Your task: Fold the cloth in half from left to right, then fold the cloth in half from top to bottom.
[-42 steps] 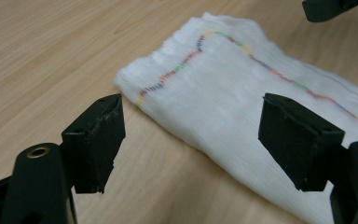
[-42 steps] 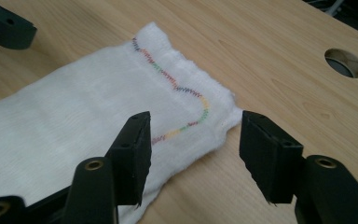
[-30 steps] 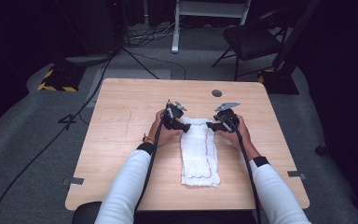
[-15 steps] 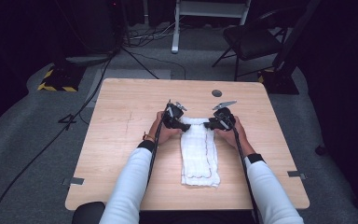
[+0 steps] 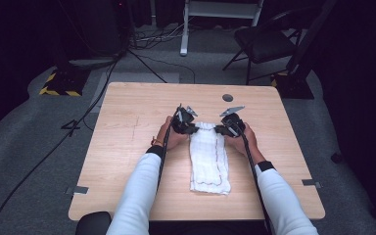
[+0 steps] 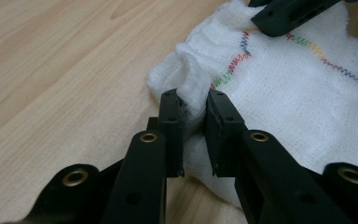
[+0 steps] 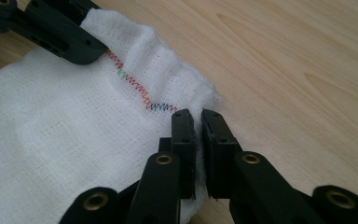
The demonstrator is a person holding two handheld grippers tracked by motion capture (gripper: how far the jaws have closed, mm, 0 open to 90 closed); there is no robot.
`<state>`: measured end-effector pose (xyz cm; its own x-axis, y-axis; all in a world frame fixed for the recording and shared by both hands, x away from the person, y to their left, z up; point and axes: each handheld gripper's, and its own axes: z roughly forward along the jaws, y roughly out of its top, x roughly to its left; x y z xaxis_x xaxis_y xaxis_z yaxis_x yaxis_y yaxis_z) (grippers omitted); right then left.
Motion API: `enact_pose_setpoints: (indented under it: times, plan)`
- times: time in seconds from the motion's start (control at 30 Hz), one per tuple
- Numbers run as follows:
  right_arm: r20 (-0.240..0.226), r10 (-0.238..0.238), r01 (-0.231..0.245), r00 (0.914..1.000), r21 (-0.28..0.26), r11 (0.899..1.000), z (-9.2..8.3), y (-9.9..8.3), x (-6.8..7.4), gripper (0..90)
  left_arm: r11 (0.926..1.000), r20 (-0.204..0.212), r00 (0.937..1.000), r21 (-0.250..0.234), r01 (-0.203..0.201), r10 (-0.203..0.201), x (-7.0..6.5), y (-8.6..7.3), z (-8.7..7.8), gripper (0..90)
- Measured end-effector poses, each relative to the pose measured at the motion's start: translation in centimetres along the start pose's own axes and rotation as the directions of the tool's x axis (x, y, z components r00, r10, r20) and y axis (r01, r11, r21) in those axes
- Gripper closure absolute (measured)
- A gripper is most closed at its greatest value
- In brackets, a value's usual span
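High view: white cloth (image 5: 208,157), folded lengthwise, lay mid-table (image 5: 127,127); likely light, limp, non-slip.
Left gripper view: left gripper (image 6: 195,114) clenched on a bunched far corner.
Right gripper view: right gripper (image 7: 198,125) pinched the opposite corner. Corners judged best holds.

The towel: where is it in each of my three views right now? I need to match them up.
High view: the towel lies lengthwise at table centre, its far end between the two grippers.
Left gripper view: it covers the right side, a bunched corner pinched in the left gripper.
Right gripper view: it covers the left side, its edge in the right gripper.
Shared landmark: the coloured zigzag stitching near the far hem.
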<state>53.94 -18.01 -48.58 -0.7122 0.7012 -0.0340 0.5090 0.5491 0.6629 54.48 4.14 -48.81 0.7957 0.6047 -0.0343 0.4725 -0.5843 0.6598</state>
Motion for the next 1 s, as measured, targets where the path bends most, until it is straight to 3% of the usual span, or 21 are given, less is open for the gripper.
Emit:
enact_pose_setpoints:
  times: [0.1,0.33,0.5,0.63,1.0]
  plan:
    - [0.029,-0.007,0.007,0.9996,-0.009,1.0,0.1,0.1,0.0,84.8,0.9996,-0.028,0.9993,-0.014,-0.025,0.025,-0.1,0.2,0.3,80.9]
    - [0.076,-0.01,0.015,0.9971,-0.063,0.998,0.0,0.5,-0.6,85.2,0.9995,-0.086,0.9962,-0.023,-0.019,0.017,0.2,1.4,0.6,82.3]
    - [0.095,0.002,0.007,0.9955,-0.093,0.996,-0.9,1.1,-1.3,85.3,0.9987,-0.096,0.9948,-0.035,-0.037,0.033,0.2,2.5,0.0,82.5]
    - [0.12,-0.019,0.032,0.9926,-0.114,0.993,-1.7,1.6,-1.1,85.4,0.9963,-0.103,0.9938,-0.071,-0.049,0.042,0.2,2.9,-0.8,83.0]
    - [0.143,-0.01,0.036,0.9896,-0.177,0.984,-3.5,2.2,-1.3,85.4,0.9931,-0.14,0.9888,-0.098,-0.066,0.052,0.0,4.6,-2.1,83.4]
